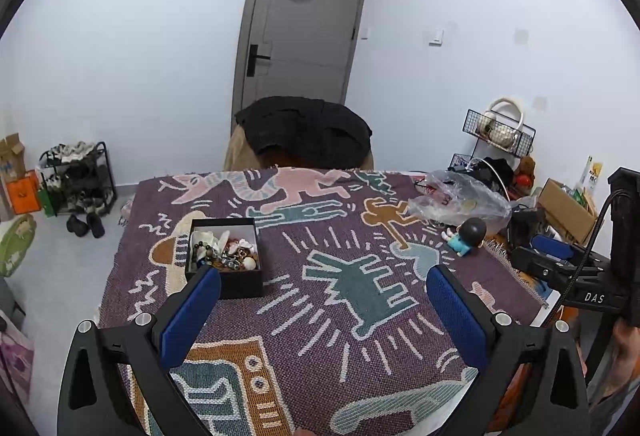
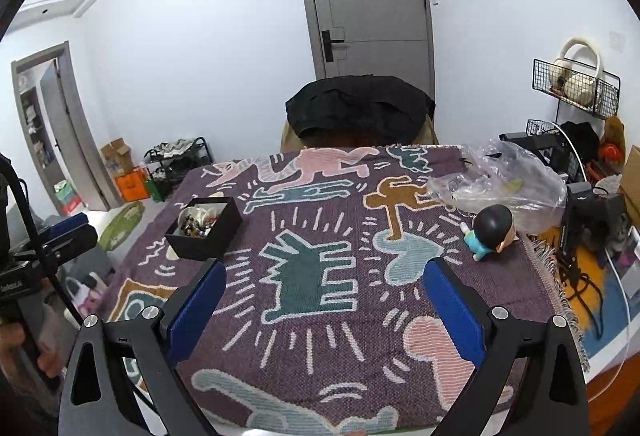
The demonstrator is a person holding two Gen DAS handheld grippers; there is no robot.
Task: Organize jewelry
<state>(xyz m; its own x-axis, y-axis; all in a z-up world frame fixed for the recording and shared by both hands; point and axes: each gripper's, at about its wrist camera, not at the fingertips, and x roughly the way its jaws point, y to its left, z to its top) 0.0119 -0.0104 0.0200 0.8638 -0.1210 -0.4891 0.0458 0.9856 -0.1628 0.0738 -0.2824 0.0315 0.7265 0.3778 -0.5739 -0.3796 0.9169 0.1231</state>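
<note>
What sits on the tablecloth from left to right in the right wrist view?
Black jewelry box → teal dog pattern in the middle → blue-bodied figurine → clear plastic bag, slightly further back and right.

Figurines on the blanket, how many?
1. A single figurine with a dark head and blue body lies near the blanket's right edge, just in front of the clear plastic bag. Others could be hidden behind the bag.

Left tool: black angular frame, blue pads on inner finger faces, silver round screws at pivots. Right tool: same build, black arms, blue pads, silver screws. Black cable along its body, white "DAS" lettering on side.
</note>
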